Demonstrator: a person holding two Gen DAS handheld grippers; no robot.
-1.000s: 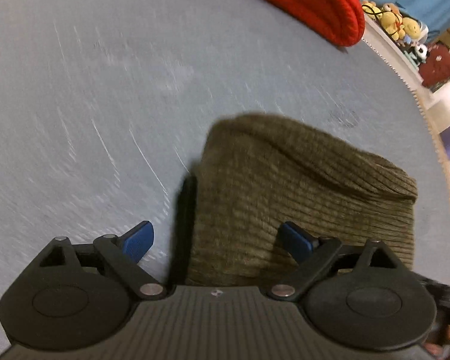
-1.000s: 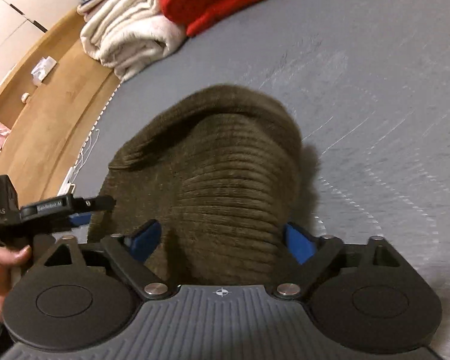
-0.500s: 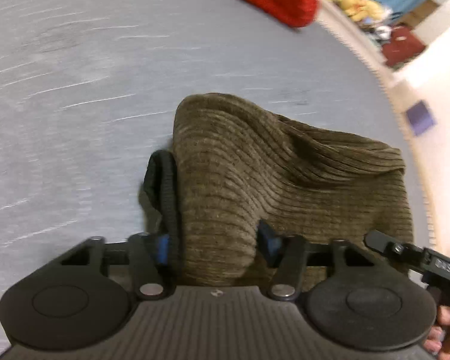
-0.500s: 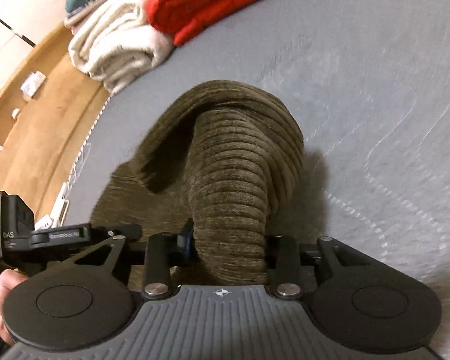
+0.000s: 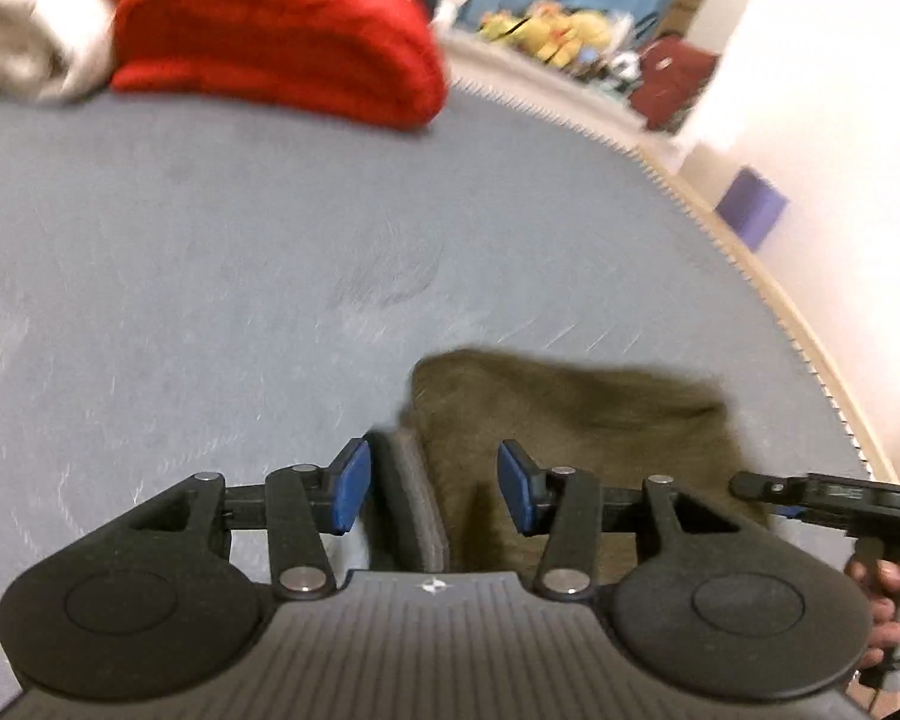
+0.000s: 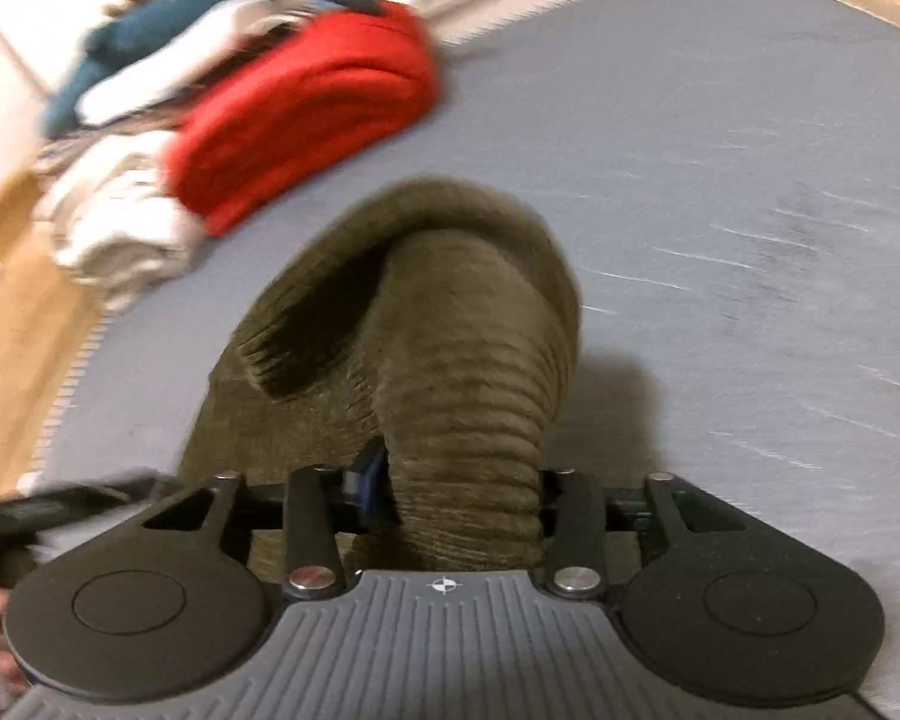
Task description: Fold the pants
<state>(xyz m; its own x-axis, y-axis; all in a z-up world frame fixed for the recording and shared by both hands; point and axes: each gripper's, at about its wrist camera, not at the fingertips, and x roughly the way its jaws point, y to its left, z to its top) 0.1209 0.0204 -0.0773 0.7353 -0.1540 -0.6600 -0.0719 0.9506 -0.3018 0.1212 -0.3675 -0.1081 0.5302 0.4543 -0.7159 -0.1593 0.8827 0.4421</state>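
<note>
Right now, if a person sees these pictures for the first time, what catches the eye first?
First the olive corduroy pants, bunched and lifted off the grey bed surface in the right gripper, whose jaws are opening slightly. Then the folded red garment at the far edge, beside pale folded laundry. In the left wrist view, the left gripper is closing around the pants' dark waistband.

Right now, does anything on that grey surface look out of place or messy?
Only the olive-brown corduroy pants: they are bunched into a hump, one end squeezed in the right fingers. The folded red knit looks tidy.
</note>
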